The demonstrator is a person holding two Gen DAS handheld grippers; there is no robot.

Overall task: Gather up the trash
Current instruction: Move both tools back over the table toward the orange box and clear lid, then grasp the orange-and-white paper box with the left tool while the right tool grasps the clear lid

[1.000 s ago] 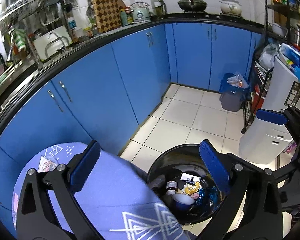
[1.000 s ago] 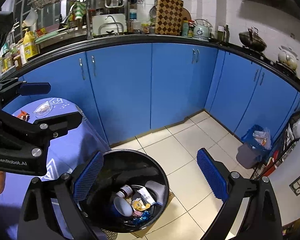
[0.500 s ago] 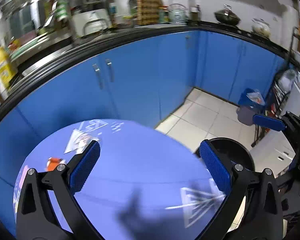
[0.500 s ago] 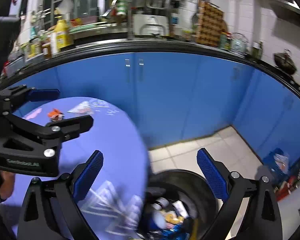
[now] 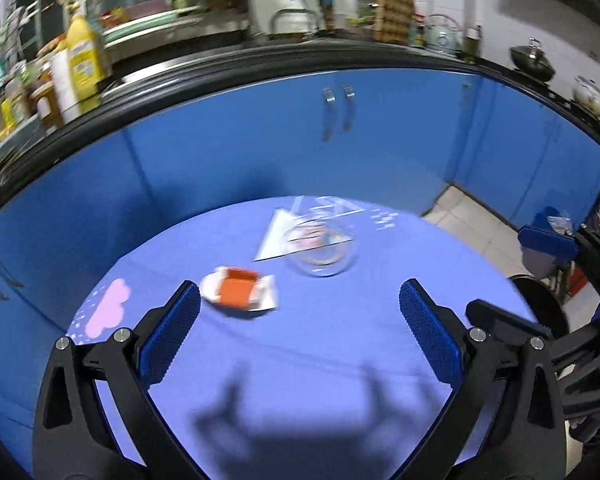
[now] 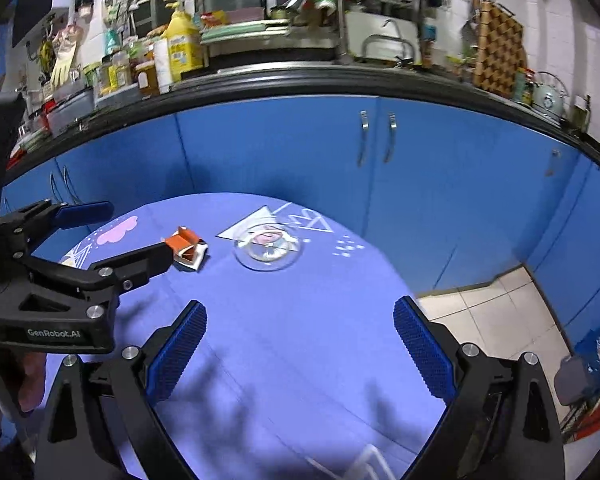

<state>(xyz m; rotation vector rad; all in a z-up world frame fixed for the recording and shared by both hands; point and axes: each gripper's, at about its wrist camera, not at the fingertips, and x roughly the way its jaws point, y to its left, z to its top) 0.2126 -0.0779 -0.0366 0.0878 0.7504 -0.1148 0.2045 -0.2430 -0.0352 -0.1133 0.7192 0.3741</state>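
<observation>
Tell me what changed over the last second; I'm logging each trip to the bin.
Both grippers swung left from above the black bin to the purple table. The left gripper now faces the orange-and-white carton and clear round lid; the right gripper hovers alongside. Both stayed open and empty; nothing was grasped.

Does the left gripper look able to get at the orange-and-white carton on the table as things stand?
Probably yes: left gripper is open and empty, the orange-and-white carton lies just ahead on the table, nothing between.
</observation>
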